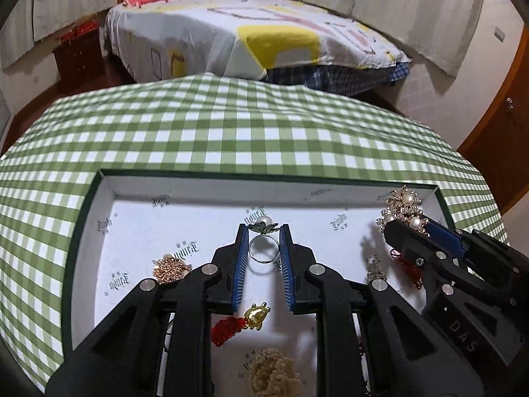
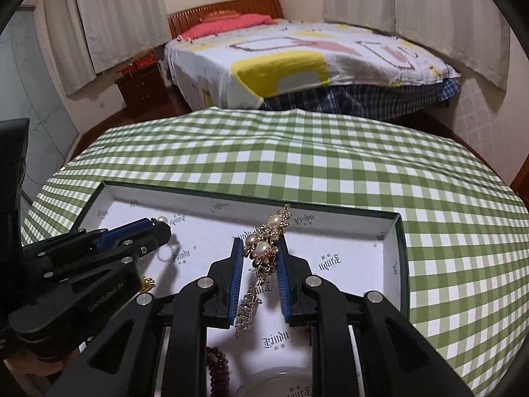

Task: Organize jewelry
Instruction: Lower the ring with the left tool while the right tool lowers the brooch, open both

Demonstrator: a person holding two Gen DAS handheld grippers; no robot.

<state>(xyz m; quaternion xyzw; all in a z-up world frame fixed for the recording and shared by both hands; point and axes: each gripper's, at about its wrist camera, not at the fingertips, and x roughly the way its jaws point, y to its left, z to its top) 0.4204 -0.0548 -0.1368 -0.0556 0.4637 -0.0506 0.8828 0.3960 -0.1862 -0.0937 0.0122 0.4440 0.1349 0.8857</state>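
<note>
Green-and-white checked tablecloth (image 1: pixel 231 125), white tray (image 1: pixel 198 205) (dark green rim, seemingly), gold-and-pearl brooch (image 2: pixel 269 235).

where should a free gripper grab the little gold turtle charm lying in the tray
Grip the gold turtle charm across its rounded body, coming straight down from above. It lies flat on the tray floor, and its red knotted cord trails off to one side, too limp to pinch.

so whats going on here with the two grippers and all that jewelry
A person is sorting jewelry with a handheld gripper in each hand, over a shallow white-lined tray on a green checked tablecloth. The left gripper is shut on a pearl ring; the right gripper is shut on a gold pearl brooch. Other pieces lie loose in the tray, including a red cord with a gold charm and a gold bead cluster.
</note>
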